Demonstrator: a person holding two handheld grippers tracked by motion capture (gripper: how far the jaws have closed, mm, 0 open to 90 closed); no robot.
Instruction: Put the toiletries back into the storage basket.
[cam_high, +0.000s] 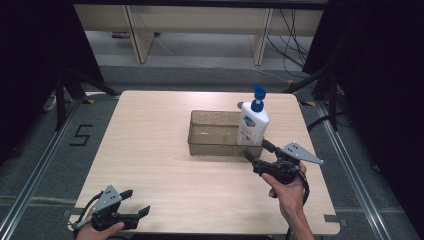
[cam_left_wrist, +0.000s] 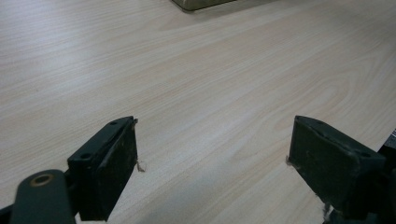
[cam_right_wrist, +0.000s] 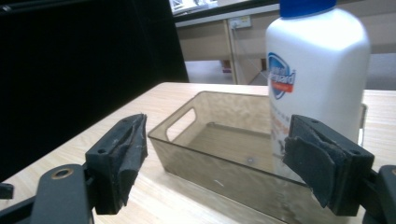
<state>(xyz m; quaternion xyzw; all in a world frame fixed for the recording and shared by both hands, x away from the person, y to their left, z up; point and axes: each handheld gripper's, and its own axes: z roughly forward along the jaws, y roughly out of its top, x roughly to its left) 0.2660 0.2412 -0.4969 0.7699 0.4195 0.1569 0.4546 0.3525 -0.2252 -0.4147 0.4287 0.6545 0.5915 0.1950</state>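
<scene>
Bare wooden table (cam_high: 150, 150), clear bin (cam_high: 212, 135) with soap bottle (cam_high: 252, 122) mid-table, both tongs, left (cam_high: 136, 202) and right (cam_high: 257, 150), spread wide, empty.

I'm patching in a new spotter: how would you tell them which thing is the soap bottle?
Start at the pale wooden table and find the clear brownish bin on its far half. The soap bottle stands upright in that bin's right end, just beyond the open right gripper. It is white with a blue pump top.

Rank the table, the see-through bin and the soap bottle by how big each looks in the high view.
1. table, by far the largest.
2. see-through bin.
3. soap bottle, standing inside the bin's right end, smallest.
</scene>
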